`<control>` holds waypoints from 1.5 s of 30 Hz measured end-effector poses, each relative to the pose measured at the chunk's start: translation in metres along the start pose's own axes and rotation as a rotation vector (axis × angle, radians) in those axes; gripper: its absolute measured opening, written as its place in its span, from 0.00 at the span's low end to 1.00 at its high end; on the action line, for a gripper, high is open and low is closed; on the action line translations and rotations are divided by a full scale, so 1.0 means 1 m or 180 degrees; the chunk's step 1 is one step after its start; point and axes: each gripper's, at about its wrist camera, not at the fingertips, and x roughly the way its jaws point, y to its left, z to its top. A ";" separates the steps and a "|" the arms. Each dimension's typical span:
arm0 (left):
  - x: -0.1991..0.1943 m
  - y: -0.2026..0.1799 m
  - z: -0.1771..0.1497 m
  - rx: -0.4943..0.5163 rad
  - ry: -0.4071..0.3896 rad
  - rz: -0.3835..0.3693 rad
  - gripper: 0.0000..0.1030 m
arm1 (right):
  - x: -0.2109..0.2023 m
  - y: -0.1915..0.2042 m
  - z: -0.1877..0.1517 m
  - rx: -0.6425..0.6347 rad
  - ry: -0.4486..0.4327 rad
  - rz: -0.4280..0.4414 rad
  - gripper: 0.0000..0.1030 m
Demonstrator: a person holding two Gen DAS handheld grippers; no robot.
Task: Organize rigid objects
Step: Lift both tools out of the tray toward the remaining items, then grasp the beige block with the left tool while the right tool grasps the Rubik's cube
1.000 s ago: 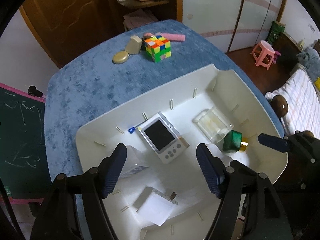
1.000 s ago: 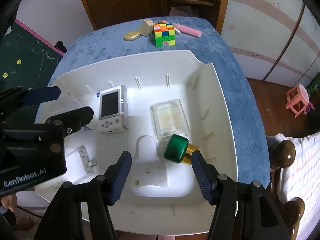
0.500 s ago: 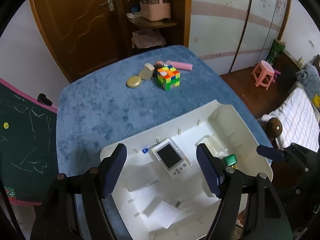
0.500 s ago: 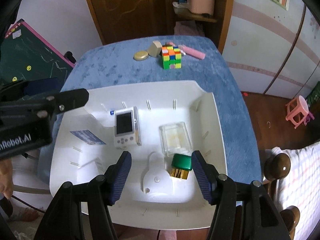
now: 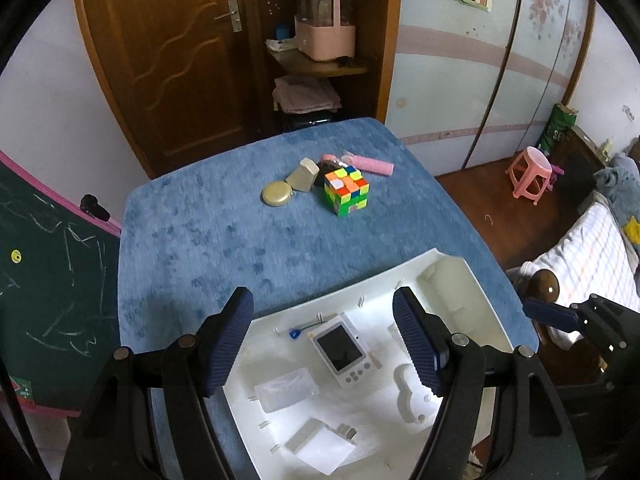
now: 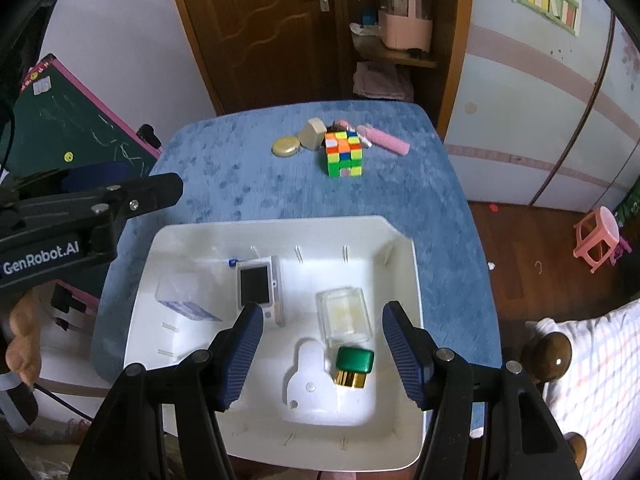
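Both grippers above the white tray (image 6: 400,280) on the blue table (image 5: 200,240); left gripper (image 5: 323,344) jaws spread, nothing between; right gripper (image 6: 323,354) jaws spread, empty too. Tray holds a handheld device (image 6: 256,288), clear box (image 6: 346,314), green-capped bottle (image 6: 354,364), a card-like item, probably plastic. Cube (image 5: 346,192), round tin (image 5: 276,194), pink stick (image 5: 372,165) sit together at the table's far end, well apart from the tray.
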 end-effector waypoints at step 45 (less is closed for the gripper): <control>0.152 0.043 0.156 0.0153 0.0333 0.0267 0.80 | 0.142 -0.055 0.212 -0.0208 0.0360 0.0249 0.75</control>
